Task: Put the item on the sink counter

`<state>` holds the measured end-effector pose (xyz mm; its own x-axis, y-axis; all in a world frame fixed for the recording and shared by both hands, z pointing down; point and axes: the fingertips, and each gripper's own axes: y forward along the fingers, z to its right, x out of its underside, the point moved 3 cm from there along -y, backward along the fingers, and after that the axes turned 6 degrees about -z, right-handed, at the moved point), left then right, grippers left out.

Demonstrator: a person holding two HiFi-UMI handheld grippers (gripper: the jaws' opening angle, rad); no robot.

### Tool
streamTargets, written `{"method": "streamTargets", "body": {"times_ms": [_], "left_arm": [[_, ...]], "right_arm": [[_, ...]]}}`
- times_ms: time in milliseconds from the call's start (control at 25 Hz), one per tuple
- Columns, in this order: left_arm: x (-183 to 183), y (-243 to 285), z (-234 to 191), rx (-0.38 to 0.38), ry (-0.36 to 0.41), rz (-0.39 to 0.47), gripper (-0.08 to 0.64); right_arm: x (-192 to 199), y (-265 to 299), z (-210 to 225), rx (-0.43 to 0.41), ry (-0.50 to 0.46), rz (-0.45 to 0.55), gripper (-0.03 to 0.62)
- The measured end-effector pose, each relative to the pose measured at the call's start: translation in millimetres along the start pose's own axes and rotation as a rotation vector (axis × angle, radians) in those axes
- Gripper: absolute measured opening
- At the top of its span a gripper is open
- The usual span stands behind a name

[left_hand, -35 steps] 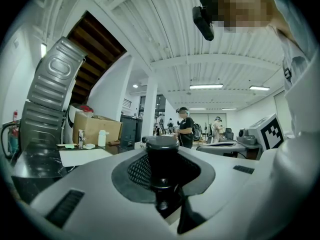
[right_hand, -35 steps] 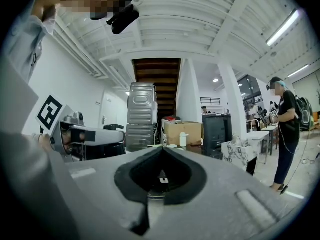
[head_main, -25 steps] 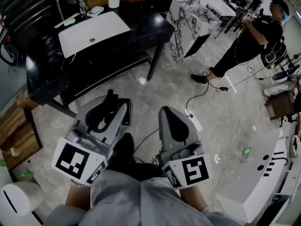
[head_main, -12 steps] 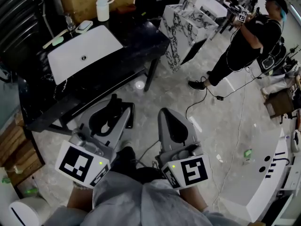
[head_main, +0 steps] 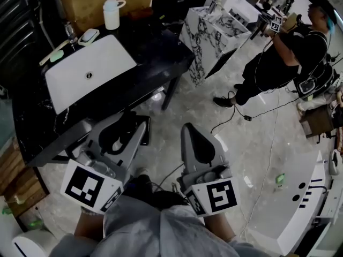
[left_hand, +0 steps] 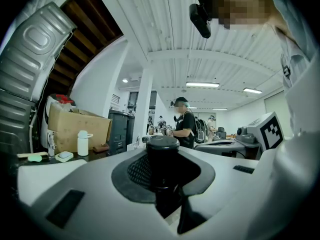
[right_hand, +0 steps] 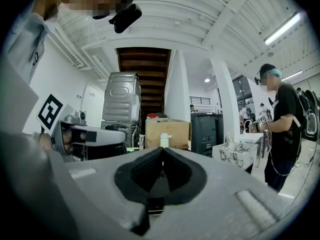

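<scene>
Head view: left gripper (head_main: 122, 126) is holding a dark item (head_main: 127, 121) at lower left of centre. The item is well apart from the black sink table (head_main: 161, 50) at upper left. Right gripper (head_main: 193, 135) is riding just beside the left one, lower centre. The white basin (head_main: 88, 71) is taking up most of the table top. A white cup (head_main: 111, 13) and a soap dish (head_main: 88, 35) are crowding the back edge.

Risks, my read: bare table beside the basin is looking narrow, so a sloppy set-down could be sending the item into the basin or off the front edge. The item is looking tall, so releasing it tilted could be tipping it over.

Left gripper view: jaws are standing partly apart and clamping the item, a black cylinder with a wider cap, centre frame. The head view is only showing a dark shape there, and only it is showing the free table space.

Right gripper view: jaws are pressed together with nothing between them. The head view isn't showing that closure.
</scene>
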<state>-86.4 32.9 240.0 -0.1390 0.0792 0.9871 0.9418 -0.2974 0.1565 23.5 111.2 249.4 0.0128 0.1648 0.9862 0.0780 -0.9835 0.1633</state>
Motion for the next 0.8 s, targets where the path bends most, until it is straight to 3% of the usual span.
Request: {"method": "streamTargets", "body": {"times_ms": [360, 800], "left_arm": [[0.6, 31.6, -41.4, 0.001, -0.017, -0.004, 0.091], [1.3, 33.2, -63.9, -0.032, -0.028, -0.007, 0.090]], "right_arm": [[-0.5, 46.5, 15.2, -0.004, 0.004, -0.013, -0.003], [-4.2, 68.4, 11.3, -0.027, -0.001, -0.033, -0.003]]}}
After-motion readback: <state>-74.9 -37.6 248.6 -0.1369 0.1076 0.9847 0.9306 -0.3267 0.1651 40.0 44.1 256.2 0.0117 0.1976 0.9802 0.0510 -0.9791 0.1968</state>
